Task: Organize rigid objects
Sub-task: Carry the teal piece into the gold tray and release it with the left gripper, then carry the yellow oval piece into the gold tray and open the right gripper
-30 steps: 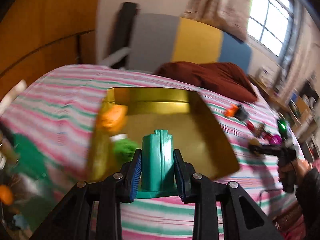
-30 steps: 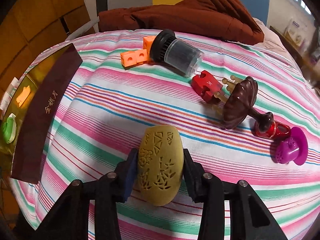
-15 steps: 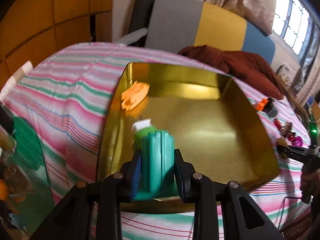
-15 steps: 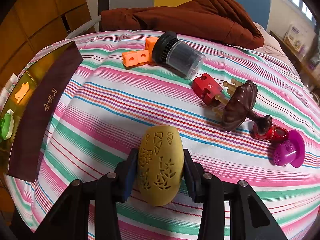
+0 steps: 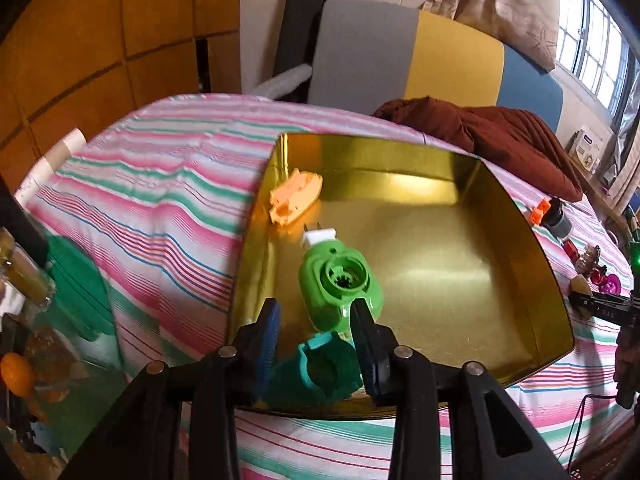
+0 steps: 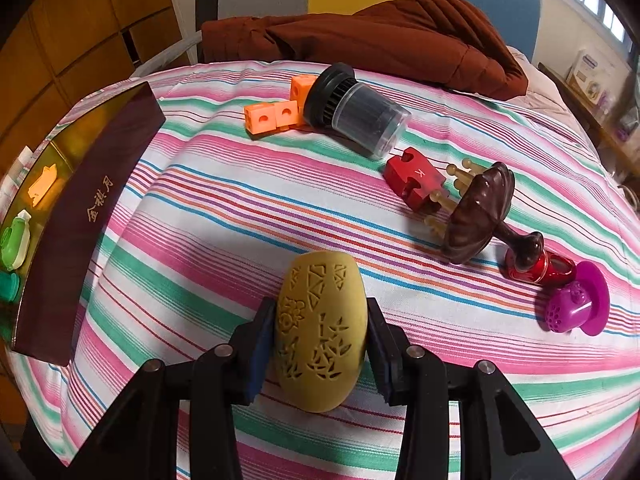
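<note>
My left gripper [image 5: 316, 344] is open over the near left corner of the gold box [image 5: 520, 240]. The teal piece [image 5: 320, 372] lies loose in the box between the jaws, beside a green plug-in device [image 5: 336, 284] and an orange piece [image 5: 296, 196]. My right gripper [image 6: 320, 344] is shut on a mustard-yellow carved egg [image 6: 320, 332] above the striped bedspread [image 6: 224, 216]. The box shows in the right wrist view at far left, with its dark outer wall [image 6: 80, 232].
On the bedspread lie orange cubes [image 6: 276, 112], a black-capped clear jar [image 6: 356, 108], a red block [image 6: 414, 178], a brown wooden massager [image 6: 480, 216], a red metallic piece [image 6: 540, 268] and a purple strainer [image 6: 576, 304]. A brown quilt [image 6: 360, 36] lies behind.
My left gripper moved down into the box, opened and let go of the teal piece, which now lies tipped over. My right gripper still holds the egg and moved slightly.
</note>
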`<state>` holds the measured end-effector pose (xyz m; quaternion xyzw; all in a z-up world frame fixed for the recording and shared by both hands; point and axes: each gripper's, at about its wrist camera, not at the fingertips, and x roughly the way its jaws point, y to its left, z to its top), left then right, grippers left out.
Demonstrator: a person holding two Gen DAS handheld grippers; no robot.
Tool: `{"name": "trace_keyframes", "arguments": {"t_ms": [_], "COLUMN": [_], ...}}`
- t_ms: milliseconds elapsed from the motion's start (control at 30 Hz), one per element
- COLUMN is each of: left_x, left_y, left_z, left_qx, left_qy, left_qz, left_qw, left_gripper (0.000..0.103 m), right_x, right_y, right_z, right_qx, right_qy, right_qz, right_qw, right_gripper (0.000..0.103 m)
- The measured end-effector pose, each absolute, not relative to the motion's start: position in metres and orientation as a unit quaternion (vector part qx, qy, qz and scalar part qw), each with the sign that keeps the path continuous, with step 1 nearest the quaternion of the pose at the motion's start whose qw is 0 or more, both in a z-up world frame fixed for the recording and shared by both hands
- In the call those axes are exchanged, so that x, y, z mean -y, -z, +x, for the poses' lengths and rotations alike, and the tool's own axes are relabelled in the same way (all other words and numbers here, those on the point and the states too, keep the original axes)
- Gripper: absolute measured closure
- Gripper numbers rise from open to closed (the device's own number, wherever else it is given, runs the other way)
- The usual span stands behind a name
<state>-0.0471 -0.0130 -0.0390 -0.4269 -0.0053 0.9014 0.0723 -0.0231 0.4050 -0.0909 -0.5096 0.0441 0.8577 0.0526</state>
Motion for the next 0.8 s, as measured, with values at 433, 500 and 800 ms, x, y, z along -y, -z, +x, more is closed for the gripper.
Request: {"name": "trace_keyframes", "arguments": {"t_ms": [433, 500, 800], "left_x": [0.018, 0.02, 0.03], "left_y": [0.016, 0.017, 0.022], "left_z": [-0.03, -0.029, -0.027], "left_qx": [0.011, 0.016, 0.024], "left_qy": [-0.912, -0.911, -0.911], "left_qz": [-0.401, -0.403, -0.404], "left_qw": [0.079, 0.081, 0.073], "left_gripper": [0.067, 0.067, 0.067], "right_x": [-0.392, -0.388, -0.357], "right_y": [0.086, 0.083, 0.032], "right_z": [-0.014, -0.012, -0.004], "right_qx": [-0.063, -0.07, -0.082], "right_qy": [-0.849, -0.849, -0.887], "right_qz": [-0.518, -0.515, -0.448], "right_qw": [0.088, 0.094, 0.078], "right_gripper": [0.06, 0.06, 0.06]}}
